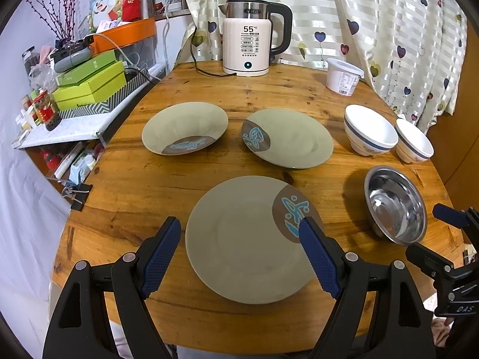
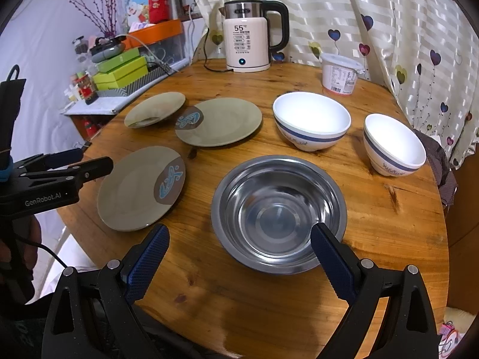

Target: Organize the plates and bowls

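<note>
Three grey-green plates lie apart on the round wooden table (image 1: pixel 125 197): a near plate (image 1: pixel 242 242), a far right plate (image 1: pixel 293 140) and a deeper far left one (image 1: pixel 182 125). A steel bowl (image 2: pixel 278 212) sits at the front right, with two white blue-banded bowls behind it, a larger bowl (image 2: pixel 311 122) and a smaller bowl (image 2: pixel 392 146). My left gripper (image 1: pixel 239 224) hangs open above the near plate, touching nothing. My right gripper (image 2: pixel 239 233) stands open above the steel bowl's near rim, holding nothing.
An electric kettle (image 1: pixel 254 36) with its cord stands at the table's back, a white lidded tub (image 1: pixel 342 76) beside it. Curtains hang behind. A cluttered shelf with green boxes (image 1: pixel 89 86) borders the table's left. Bare wood lies between the dishes.
</note>
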A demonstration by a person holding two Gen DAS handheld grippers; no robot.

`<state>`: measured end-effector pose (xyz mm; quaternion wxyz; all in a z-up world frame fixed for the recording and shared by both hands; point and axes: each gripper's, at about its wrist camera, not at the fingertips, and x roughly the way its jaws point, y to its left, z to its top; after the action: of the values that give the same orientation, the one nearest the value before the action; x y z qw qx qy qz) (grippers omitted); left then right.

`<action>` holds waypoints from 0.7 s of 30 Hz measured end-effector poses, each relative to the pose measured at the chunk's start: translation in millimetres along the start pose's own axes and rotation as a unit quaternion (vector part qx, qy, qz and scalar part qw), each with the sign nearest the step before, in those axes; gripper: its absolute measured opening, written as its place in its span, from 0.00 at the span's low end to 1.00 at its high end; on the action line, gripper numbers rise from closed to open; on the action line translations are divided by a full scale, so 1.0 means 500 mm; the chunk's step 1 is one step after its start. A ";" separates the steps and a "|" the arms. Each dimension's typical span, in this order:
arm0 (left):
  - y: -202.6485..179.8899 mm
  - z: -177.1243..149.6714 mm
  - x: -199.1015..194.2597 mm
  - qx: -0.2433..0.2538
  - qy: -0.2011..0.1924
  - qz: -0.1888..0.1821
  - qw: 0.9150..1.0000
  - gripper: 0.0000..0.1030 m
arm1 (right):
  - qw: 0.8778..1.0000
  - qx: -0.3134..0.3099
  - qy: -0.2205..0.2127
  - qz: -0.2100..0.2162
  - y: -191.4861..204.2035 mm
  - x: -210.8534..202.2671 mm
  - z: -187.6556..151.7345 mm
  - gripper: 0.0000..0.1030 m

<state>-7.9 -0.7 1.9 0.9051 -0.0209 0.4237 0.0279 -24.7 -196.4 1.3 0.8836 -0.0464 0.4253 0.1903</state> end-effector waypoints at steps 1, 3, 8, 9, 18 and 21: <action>0.000 0.000 0.000 0.001 0.000 0.001 1.000 0.79 | 1.000 0.001 0.000 0.000 0.000 0.000 0.000 0.93; 0.000 -0.001 0.001 0.000 0.000 0.000 1.000 0.79 | 1.000 0.000 0.002 0.000 0.000 0.003 -0.002 0.93; 0.000 -0.001 0.001 0.001 0.001 0.001 1.000 0.79 | 1.000 -0.003 0.005 0.002 0.005 0.007 -0.004 0.93; 0.000 -0.001 0.002 0.000 0.002 0.001 1.000 0.79 | 1.000 -0.002 0.006 0.002 0.004 0.008 -0.004 0.93; 0.004 -0.006 0.006 0.000 0.005 0.005 1.000 0.79 | 1.000 -0.001 0.008 0.002 0.004 0.010 -0.005 0.93; 0.005 -0.006 0.007 0.000 0.006 0.006 1.000 0.79 | 1.000 -0.001 0.007 0.003 0.004 0.010 -0.005 0.93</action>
<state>-8.1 1.9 -2.4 0.9026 -0.0185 0.4289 0.0327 -24.3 -193.6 -3.9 0.8799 -0.0476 0.4315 0.1932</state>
